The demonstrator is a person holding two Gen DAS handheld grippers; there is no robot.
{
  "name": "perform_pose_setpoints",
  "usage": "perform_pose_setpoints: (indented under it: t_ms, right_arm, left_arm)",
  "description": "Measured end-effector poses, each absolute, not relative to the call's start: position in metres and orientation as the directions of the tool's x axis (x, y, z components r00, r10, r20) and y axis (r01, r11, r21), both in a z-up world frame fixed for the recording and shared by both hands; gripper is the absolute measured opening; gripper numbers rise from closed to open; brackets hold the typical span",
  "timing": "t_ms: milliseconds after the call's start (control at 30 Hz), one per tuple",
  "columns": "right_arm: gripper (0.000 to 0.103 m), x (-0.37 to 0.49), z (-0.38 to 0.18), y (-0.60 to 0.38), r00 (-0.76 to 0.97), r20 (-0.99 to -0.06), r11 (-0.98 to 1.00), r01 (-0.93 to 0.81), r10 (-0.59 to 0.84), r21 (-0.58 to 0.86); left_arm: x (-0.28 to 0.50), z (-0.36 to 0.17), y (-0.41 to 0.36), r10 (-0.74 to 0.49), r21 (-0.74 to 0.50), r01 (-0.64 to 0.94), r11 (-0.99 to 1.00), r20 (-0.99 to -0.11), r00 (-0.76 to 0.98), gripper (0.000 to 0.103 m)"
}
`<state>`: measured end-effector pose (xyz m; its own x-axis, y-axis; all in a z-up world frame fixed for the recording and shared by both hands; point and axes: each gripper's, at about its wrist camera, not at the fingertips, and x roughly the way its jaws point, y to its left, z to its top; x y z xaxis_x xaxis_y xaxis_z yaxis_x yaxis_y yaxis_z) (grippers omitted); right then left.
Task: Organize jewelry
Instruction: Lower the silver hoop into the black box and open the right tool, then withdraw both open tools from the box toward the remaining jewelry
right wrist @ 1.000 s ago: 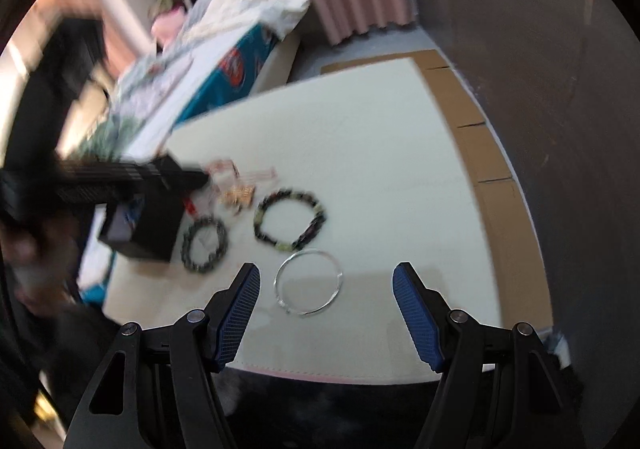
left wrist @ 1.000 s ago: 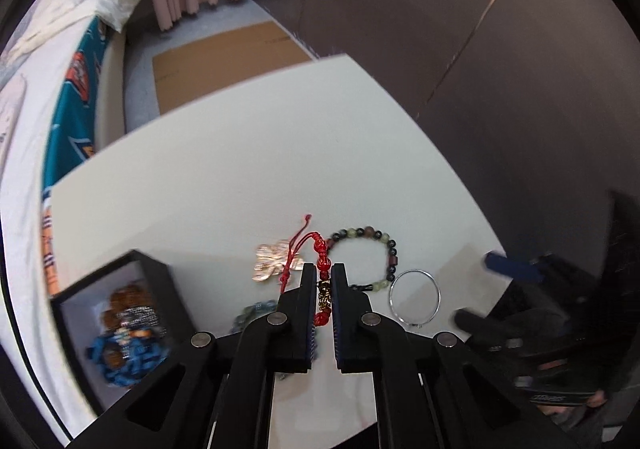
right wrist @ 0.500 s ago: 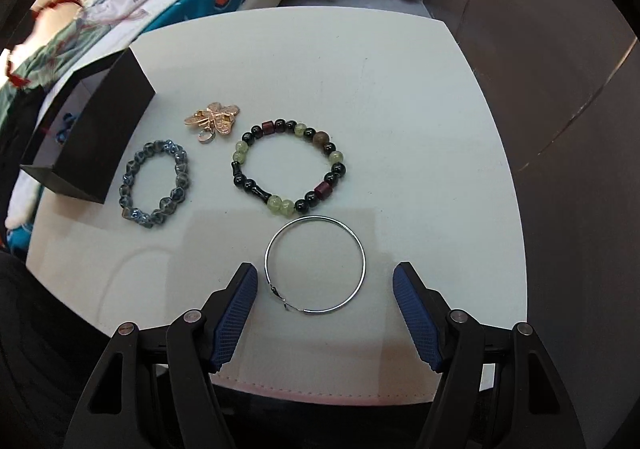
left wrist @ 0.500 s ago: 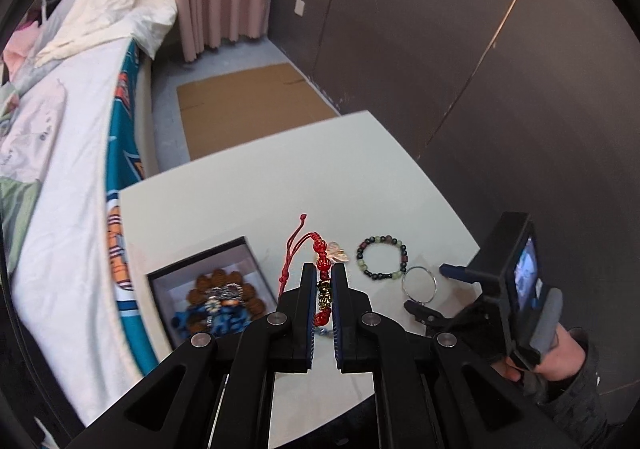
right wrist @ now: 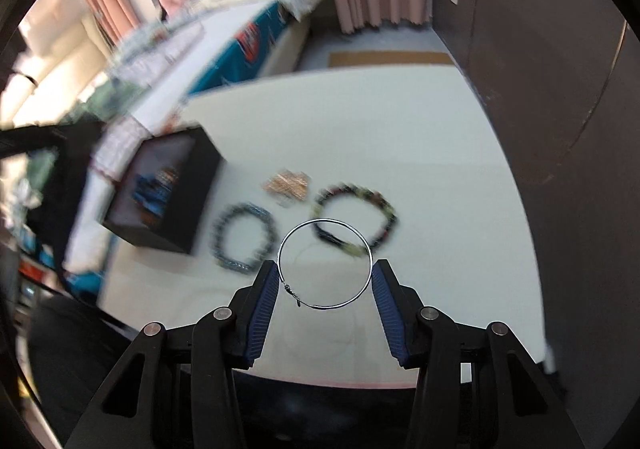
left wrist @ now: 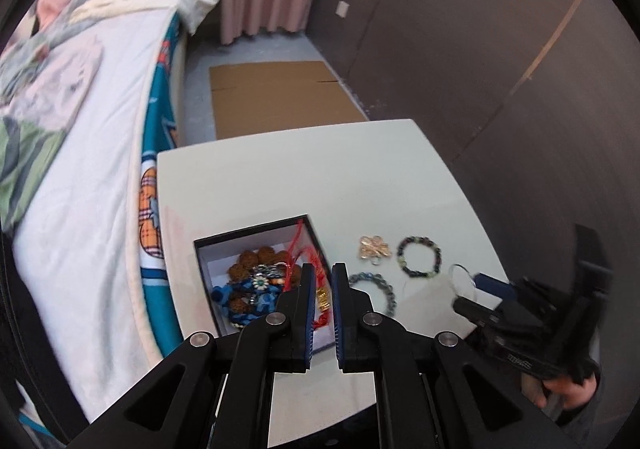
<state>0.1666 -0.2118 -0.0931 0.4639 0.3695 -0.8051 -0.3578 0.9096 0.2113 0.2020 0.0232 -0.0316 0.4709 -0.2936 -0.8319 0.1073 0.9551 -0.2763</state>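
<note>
The left tongs (left wrist: 320, 289) now hang over the open black box (left wrist: 208, 269) at the desk (left wrist: 360, 177) edge beside the bed (left wrist: 80, 169); 1 second ago they were over the loose pieces in the middle of the desk. Their jaws have just begun to part, and the red cord bracelet (left wrist: 322, 299) with its gold bead lies between them, its red cords trailing into the box. Whether the pads still press on it I cannot tell. My reading is that this bracelet is being released among the brown beads and blue piece already in the box.

The right tongs (right wrist: 325, 281) have changed more. 1 second ago they stood wide above the silver hoop (right wrist: 325, 264) as it lay flat on the desk; now their jaws are closing on it, the hoop spans the gap with a pad touching each side, and it appears lifted, with the desk blurred behind it. That suggests the hoop goes to the box next.

3 pieces remain on the desk: the gold flower brooch (left wrist: 374, 247), the dark mixed-bead bracelet (left wrist: 420, 255) and the blue-grey bead bracelet (left wrist: 374, 291), the last just beside the box.

Readable writing: none. A small white mark on the right tongs' body in the left view is too blurred to read, and the bedcover print shows no legible letters.
</note>
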Motion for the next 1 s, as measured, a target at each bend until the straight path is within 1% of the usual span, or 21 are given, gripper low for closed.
perform_pose_setpoints:
  t_ms: [33, 100, 133, 233, 333, 400, 500, 533, 567, 600, 633, 667, 733, 800, 833, 867, 900, 1000]
  right_arm:
    - [0.049, 0.164, -0.088, -0.211, 0.473, -0.786, 0.9, -0.367, 0.399, 0.236]
    - [0.049, 0.163, -0.078, -0.204, 0.483, -0.76, 0.886, -0.382, 0.434, 0.263]
    - [0.049, 0.162, -0.075, -0.201, 0.486, -0.75, 0.88, -0.387, 0.448, 0.274]
    - [0.049, 0.164, -0.07, -0.187, 0.475, -0.73, 0.857, -0.41, 0.492, 0.311]
    - [0.049, 0.172, -0.064, -0.162, 0.47, -0.714, 0.835, -0.456, 0.519, 0.307]
    - [0.049, 0.172, -0.054, -0.151, 0.456, -0.692, 0.807, -0.491, 0.56, 0.329]
    - [0.049, 0.175, -0.044, -0.13, 0.451, -0.678, 0.783, -0.538, 0.581, 0.313]
    - [0.049, 0.176, -0.042, -0.126, 0.445, -0.675, 0.776, -0.545, 0.588, 0.317]
    - [0.049, 0.178, -0.04, -0.119, 0.434, -0.672, 0.766, -0.553, 0.599, 0.326]
    - [0.049, 0.179, -0.039, -0.112, 0.423, -0.668, 0.755, -0.564, 0.613, 0.335]
    - [0.049, 0.181, -0.036, -0.105, 0.415, -0.659, 0.741, -0.578, 0.628, 0.341]
    - [0.049, 0.181, -0.035, -0.1, 0.41, -0.65, 0.73, -0.589, 0.64, 0.346]
    - [0.05, 0.184, -0.034, -0.086, 0.395, -0.634, 0.706, -0.609, 0.665, 0.361]
    - [0.052, 0.184, -0.035, -0.072, 0.36, -0.628, 0.674, -0.636, 0.69, 0.376]
    - [0.058, 0.185, -0.038, -0.066, 0.336, -0.636, 0.661, -0.648, 0.695, 0.38]
    - [0.065, 0.186, -0.04, -0.064, 0.328, -0.644, 0.661, -0.647, 0.692, 0.381]
    - [0.067, 0.186, -0.043, -0.065, 0.331, -0.646, 0.667, -0.64, 0.688, 0.382]
    - [0.068, 0.189, -0.049, -0.084, 0.345, -0.642, 0.687, -0.6, 0.685, 0.41]
  left_arm:
    - [0.201, -0.032, 0.024, -0.301, -0.285, 0.107, 0.953, -0.833, 0.465, 0.016]
    - [0.199, -0.03, 0.028, -0.299, -0.283, 0.106, 0.953, -0.831, 0.468, 0.041]
    - [0.195, -0.027, 0.031, -0.284, -0.271, 0.099, 0.957, -0.826, 0.487, 0.043]
    - [0.188, -0.02, 0.043, -0.282, -0.277, 0.086, 0.957, -0.816, 0.505, 0.043]
    - [0.182, -0.015, 0.054, -0.276, -0.279, 0.073, 0.958, -0.813, 0.513, 0.043]
    - [0.179, -0.012, 0.06, -0.269, -0.272, 0.072, 0.96, -0.811, 0.519, 0.044]
    - [0.176, -0.008, 0.076, -0.255, -0.274, 0.045, 0.961, -0.807, 0.532, 0.045]
    - [0.175, -0.007, 0.081, -0.249, -0.274, 0.034, 0.961, -0.807, 0.536, 0.046]
    - [0.173, -0.005, 0.085, -0.242, -0.272, 0.025, 0.962, -0.806, 0.54, 0.052]
    - [0.171, -0.003, 0.088, -0.232, -0.266, 0.018, 0.964, -0.804, 0.548, 0.06]
    - [0.169, -0.001, 0.09, -0.224, -0.26, 0.015, 0.965, -0.801, 0.555, 0.063]
    - [0.167, 0.0, 0.093, -0.216, -0.254, 0.012, 0.967, -0.799, 0.561, 0.066]
    - [0.163, 0.003, 0.098, -0.201, -0.242, 0.004, 0.97, -0.798, 0.568, 0.066]
    - [0.162, 0.004, 0.102, -0.196, -0.242, -0.007, 0.97, -0.8, 0.567, 0.066]
    - [0.162, 0.004, 0.103, -0.191, -0.239, -0.012, 0.971, -0.802, 0.566, 0.066]
    - [0.162, 0.003, 0.103, -0.183, -0.233, -0.016, 0.972, -0.805, 0.564, 0.066]
    - [0.161, 0.003, 0.103, -0.176, -0.225, -0.018, 0.974, -0.809, 0.561, 0.066]
    - [0.163, 0.003, 0.098, -0.177, -0.218, -0.009, 0.976, -0.814, 0.553, 0.066]
